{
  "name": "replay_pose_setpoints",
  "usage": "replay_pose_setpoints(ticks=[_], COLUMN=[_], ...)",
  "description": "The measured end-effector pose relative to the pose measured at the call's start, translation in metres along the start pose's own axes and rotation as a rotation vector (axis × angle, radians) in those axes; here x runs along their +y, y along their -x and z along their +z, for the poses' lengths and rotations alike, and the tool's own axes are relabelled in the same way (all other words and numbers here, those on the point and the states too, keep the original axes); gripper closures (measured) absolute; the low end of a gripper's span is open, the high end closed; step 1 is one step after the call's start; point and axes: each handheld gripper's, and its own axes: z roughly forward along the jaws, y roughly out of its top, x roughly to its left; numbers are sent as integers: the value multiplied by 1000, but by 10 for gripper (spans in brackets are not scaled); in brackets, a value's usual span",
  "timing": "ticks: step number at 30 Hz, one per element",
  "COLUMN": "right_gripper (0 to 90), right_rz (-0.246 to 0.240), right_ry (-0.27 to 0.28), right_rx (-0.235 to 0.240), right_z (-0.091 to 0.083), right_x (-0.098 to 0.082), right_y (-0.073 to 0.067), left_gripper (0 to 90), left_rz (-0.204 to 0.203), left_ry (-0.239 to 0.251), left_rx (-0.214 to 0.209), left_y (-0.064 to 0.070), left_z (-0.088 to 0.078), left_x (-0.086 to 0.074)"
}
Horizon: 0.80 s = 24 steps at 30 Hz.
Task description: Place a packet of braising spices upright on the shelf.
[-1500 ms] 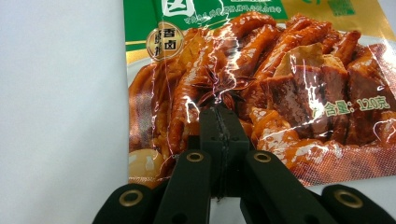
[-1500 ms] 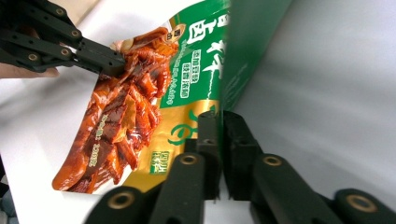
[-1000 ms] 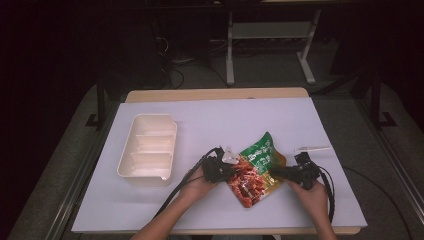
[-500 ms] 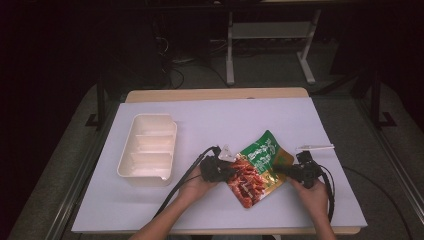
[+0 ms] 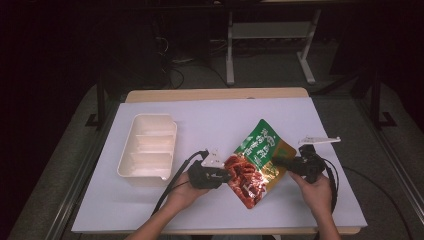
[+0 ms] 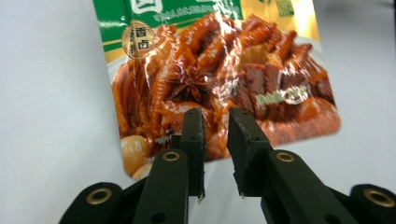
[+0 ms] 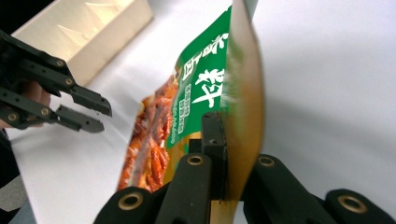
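A: Nearest the person: both forearms enter from the table's near edge. The left gripper [image 5: 226, 176], black with a grey three-cornered plate on top, sits at the near-left edge of the glossy green-and-red foil snack pouch [image 5: 256, 162]. Jaw state?

B: In the left gripper view its two black jaws stand slightly apart, and they have just been opening. The pouch [image 6: 219, 79] lies beyond and partly behind the tips; the pads do not press on it. So: released, not gripping.

A: Right gripper [image 5: 280, 162]?

B: Clamped on the pouch. In the right gripper view the jaws are closed tight on the golden edge of the pouch [image 7: 205, 88], which stands nearly edge-on between them, printed face turned to that view's left. The left gripper [image 7: 99, 116] shows farther off there, jaws parted, clear of the pouch.

A: Pouch location?

B: Between the two grippers, right of centre on the white table sheet [image 5: 210, 120]. Its far green end is tilted up; the red lower end is near the sheet, but contact cannot be told.

A: Farther out?

B: A cream rectangular plastic tray with dividers [image 5: 148, 150] lies to the left, well apart from the pouch. Beyond the sheet, the wooden table edge [image 5: 215, 94], then a dark floor with a white metal stand [image 5: 270, 35].
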Motion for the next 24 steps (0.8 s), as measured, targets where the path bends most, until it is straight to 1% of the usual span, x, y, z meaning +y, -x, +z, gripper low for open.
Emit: replay_pose_setpoints(ticks=[2, 3, 5, 8, 10, 11, 12, 13, 16, 17, 18, 23, 24], right_gripper=[895, 895, 896, 896, 896, 897, 897, 896, 897, 897, 897, 897, 897], right_rz=[-16, -24, -39, -64, -75, -89, -89, -102, -126, -138, -140, -194, -205], right_ry=[7, 9, 12, 14, 16, 16, 16, 18, 16, 20, 18, 29, 29], right_rx=[5, 7, 13, 19, 23, 27, 27, 30, 35, 38, 41, 53, 54], right_z=[-2, -3, -4, -6, -7, -8, -8, -8, -9, -8, -9, -8, -8], right_x=[5, 8, 12, 19, 24, 28, 28, 30, 35, 37, 38, 47, 49], right_y=[-5, -8, -12, -19, -24, -28, -28, -30, -37, -39, -41, -52, -55], left_gripper=[732, 729, 728, 714, 706, 697, 697, 689, 674, 669, 664, 625, 615], left_rz=[13, 26, 19, 35, 33, 33, 33, 41, 29, 34, 36, 42, 38], left_ry=[14, 15, 31, 45, 57, 59, 64, 63, 76, 74, 82, 94, 96], left_rx=[-5, -7, -13, -12, -12, -12, -9, -5, -7, -6, -5, -2, 0], left_y=[3, 4, 8, 12, 15, 15, 16, 17, 20, 20, 21, 25, 25], left_z=[-6, -9, -12, -19, -24, -26, -28, -30, -36, -37, -39, -46, -47], left_x=[-4, -6, -10, -16, -20, -22, -24, -25, -31, -32, -33, -40, -41])
